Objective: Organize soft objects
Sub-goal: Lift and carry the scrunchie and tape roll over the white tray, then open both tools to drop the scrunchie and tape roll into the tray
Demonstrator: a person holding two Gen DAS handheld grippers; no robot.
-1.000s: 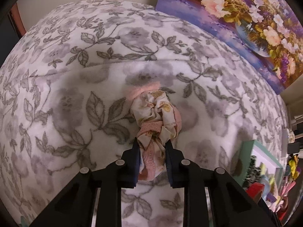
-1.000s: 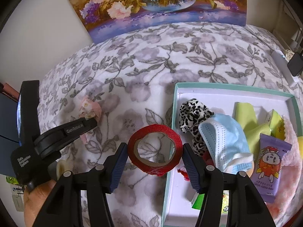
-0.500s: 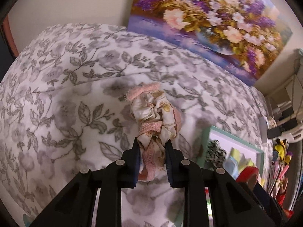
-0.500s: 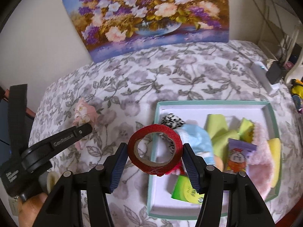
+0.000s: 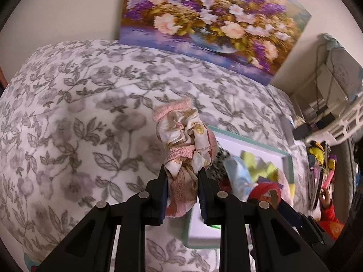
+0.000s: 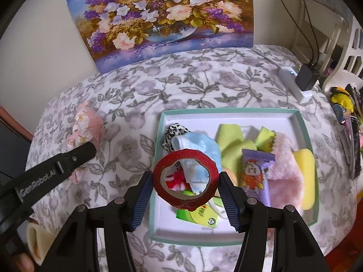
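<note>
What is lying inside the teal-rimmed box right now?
Inside the box: leopard scrunchie, blue mask, green cloths, purple packet, pink fluffy item, yellow sponge. The held red tape roll hides whatever lies under it.

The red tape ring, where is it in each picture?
Left wrist view: the red tape ring sits low on the right, blurred, over the teal box.
Right wrist view: it is in the middle, gripped in the right tool, above the box.
Shared landmark: the flower painting on the wall behind, also.
</note>
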